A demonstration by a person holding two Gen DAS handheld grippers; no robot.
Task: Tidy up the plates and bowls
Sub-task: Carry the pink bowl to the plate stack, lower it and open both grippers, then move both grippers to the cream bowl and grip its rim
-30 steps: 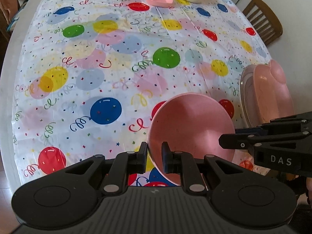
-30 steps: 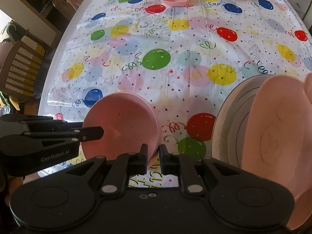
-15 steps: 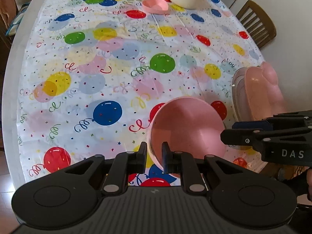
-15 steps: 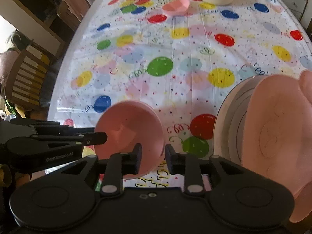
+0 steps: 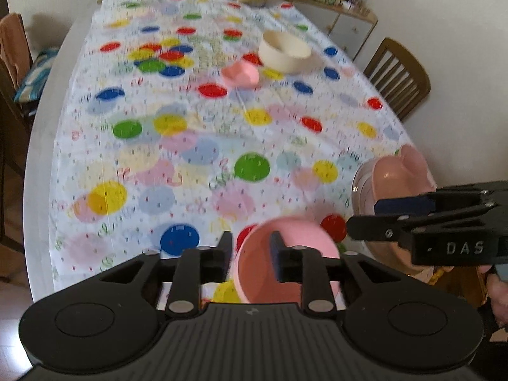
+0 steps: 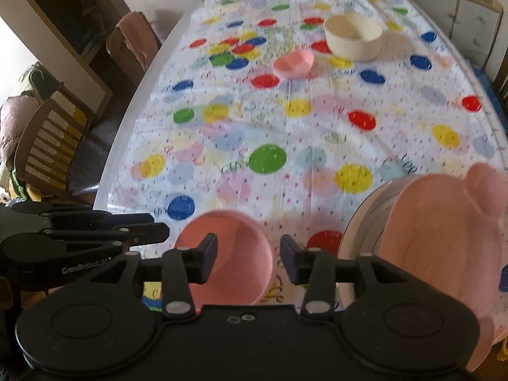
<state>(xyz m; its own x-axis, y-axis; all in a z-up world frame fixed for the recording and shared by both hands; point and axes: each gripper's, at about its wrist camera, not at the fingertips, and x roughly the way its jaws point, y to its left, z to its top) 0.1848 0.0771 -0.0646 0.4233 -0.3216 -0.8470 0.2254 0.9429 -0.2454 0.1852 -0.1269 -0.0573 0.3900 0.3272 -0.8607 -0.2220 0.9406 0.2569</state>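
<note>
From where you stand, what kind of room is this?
Most likely a home dining room: a long table under a balloon-print tablecloth, wooden chairs around it, and bowls set out.

L gripper (image 5: 250,252) at near edge, fingers parted w/ a gap. R gripper (image 6: 249,258) just right of it, fingers spread wider, both pointing far.

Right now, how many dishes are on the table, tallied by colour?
Pink: 3 (round bowl, small heart-shaped dish, eared plate)
Cream: 1 (deep bowl)
White or grey: 1 (plate under the eared plate)
Total: 5
</note>
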